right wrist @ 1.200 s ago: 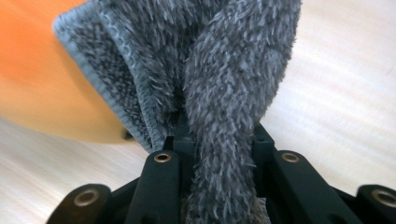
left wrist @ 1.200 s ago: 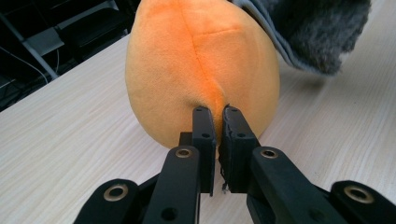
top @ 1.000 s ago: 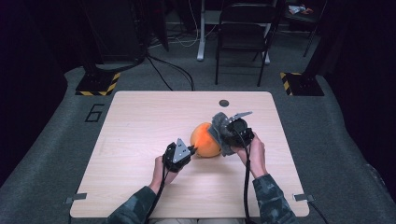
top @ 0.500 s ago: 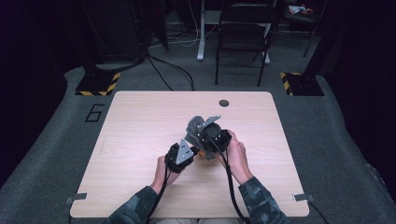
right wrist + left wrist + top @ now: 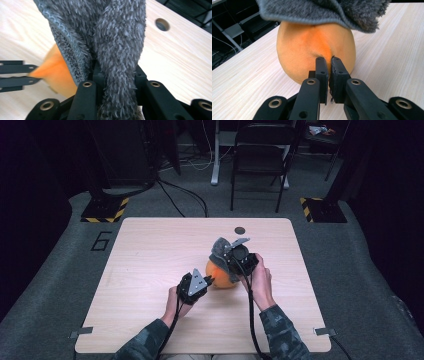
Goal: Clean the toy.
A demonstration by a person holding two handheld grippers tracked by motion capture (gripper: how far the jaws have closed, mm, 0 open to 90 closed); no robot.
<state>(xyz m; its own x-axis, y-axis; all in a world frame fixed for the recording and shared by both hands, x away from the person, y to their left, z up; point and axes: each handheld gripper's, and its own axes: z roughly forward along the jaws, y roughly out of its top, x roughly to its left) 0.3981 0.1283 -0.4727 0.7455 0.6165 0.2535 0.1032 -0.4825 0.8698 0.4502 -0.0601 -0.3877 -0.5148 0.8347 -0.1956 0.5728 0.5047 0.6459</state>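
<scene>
Orange and soft-looking, the rounded pouch (image 5: 222, 275) sits on the pale wooden table (image 5: 150, 255), right of the table's middle and toward the person's side. The left gripper (image 5: 206, 281) comes at it from the left; in the left gripper view its jaws are pressed together on a small pinch of the orange fabric (image 5: 314, 47) low on the near side. The right gripper (image 5: 227, 251) hangs above and just behind the pouch, its jaws clamped on a bunched fold of grey fleecy cloth (image 5: 220, 251). In the right gripper view that cloth (image 5: 112, 37) rises out between the jaws, shaggy pile on one face and a stitched edge on the other, and drapes over the top of the pouch (image 5: 53, 72). In the left gripper view the cloth's (image 5: 319, 11) hem overhangs the pouch from above.

The only writing to be read is a dark figure 6 (image 5: 101, 241) marked on the grey floor by the table's far-left corner. A small round hole (image 5: 240, 230) sits in the tabletop near the far edge.
</scene>
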